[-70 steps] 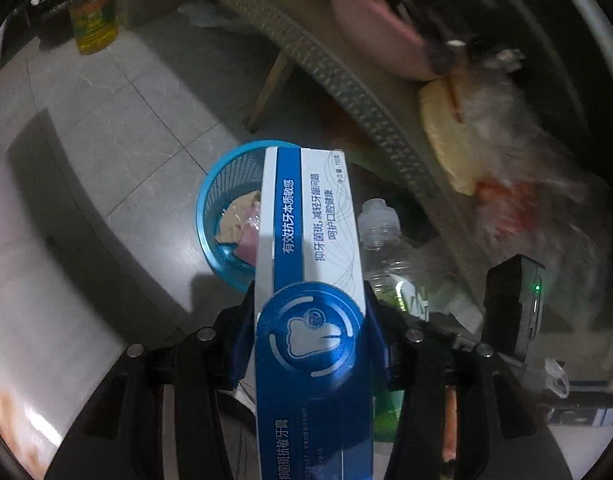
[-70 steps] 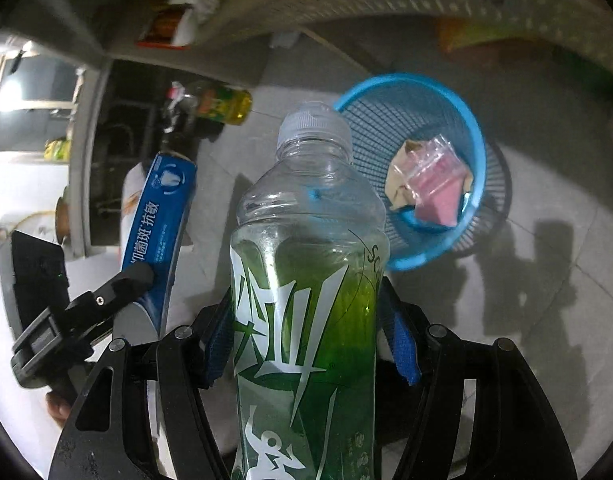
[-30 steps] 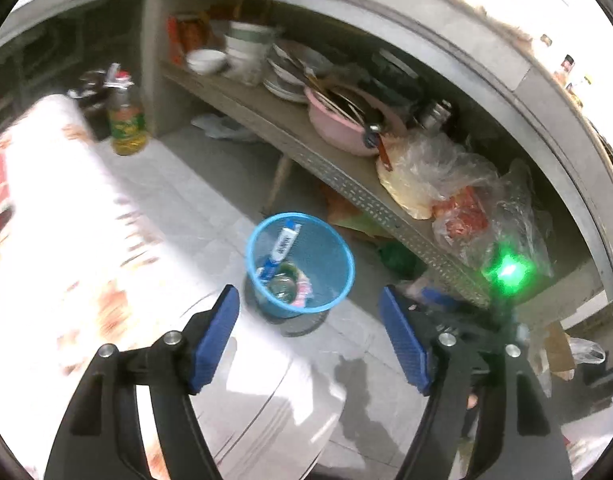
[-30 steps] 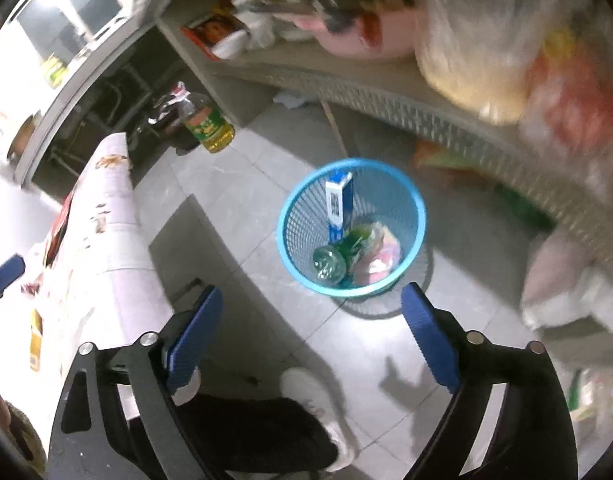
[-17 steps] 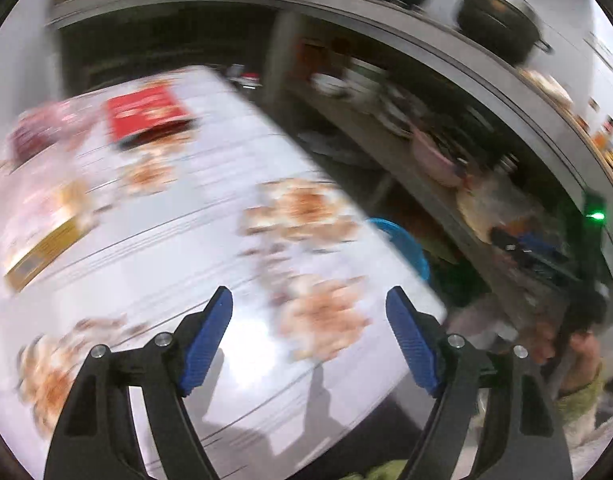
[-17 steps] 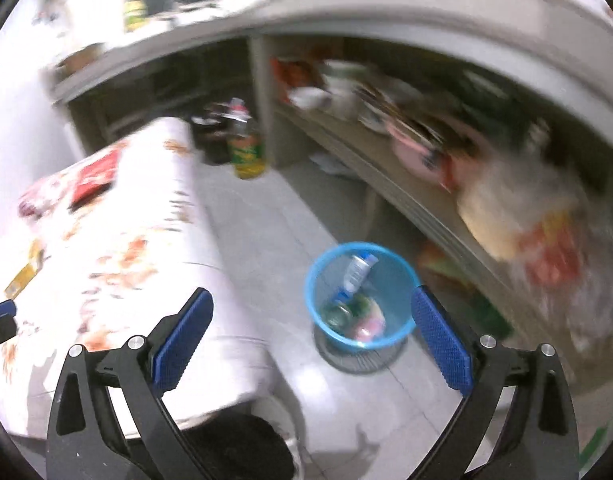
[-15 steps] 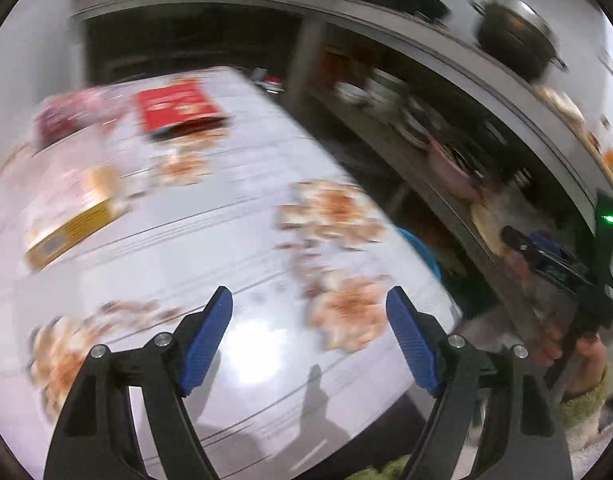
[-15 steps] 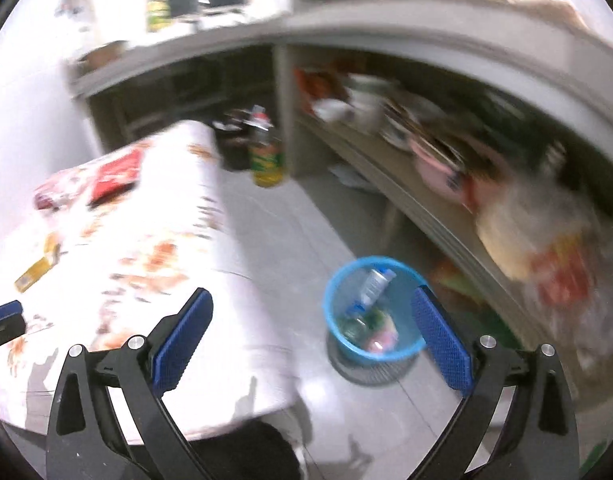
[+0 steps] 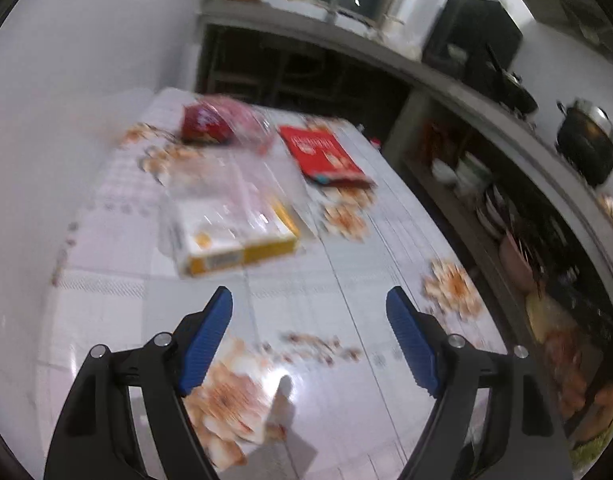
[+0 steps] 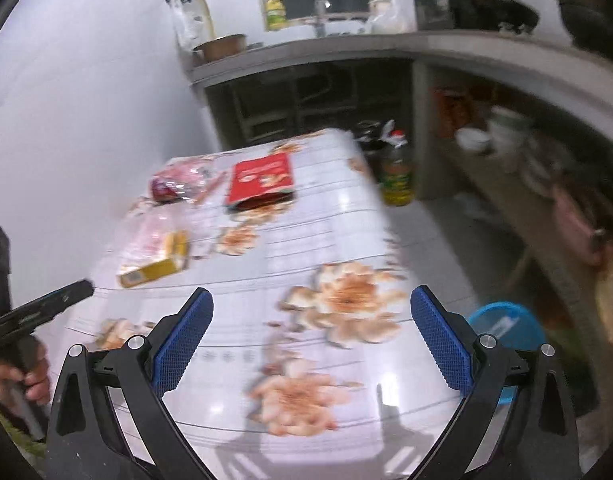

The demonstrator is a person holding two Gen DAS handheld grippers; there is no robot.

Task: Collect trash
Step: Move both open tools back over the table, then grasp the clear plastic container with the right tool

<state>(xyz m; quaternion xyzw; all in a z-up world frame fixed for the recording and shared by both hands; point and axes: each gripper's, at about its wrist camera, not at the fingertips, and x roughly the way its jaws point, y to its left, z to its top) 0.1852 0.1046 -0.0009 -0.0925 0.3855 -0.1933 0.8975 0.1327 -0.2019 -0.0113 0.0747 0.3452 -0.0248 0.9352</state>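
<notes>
Left wrist view is showing me the yellow-and-white box (image 9: pixel 234 236) lying on the flowered table (image 9: pixel 346 280), just beyond my empty left gripper (image 9: pixel 308 312).
I am holding both grippers spread wide and gripping nothing; the red packet (image 9: pixel 322 154) and the dark red bag (image 9: pixel 206 124) are lying farther back, near the wall. Right wrist view alone is showing the blue bin (image 10: pixel 506 328) on the floor past my right gripper (image 10: pixel 312 316), plus my left hand (image 10: pixel 24 376).
</notes>
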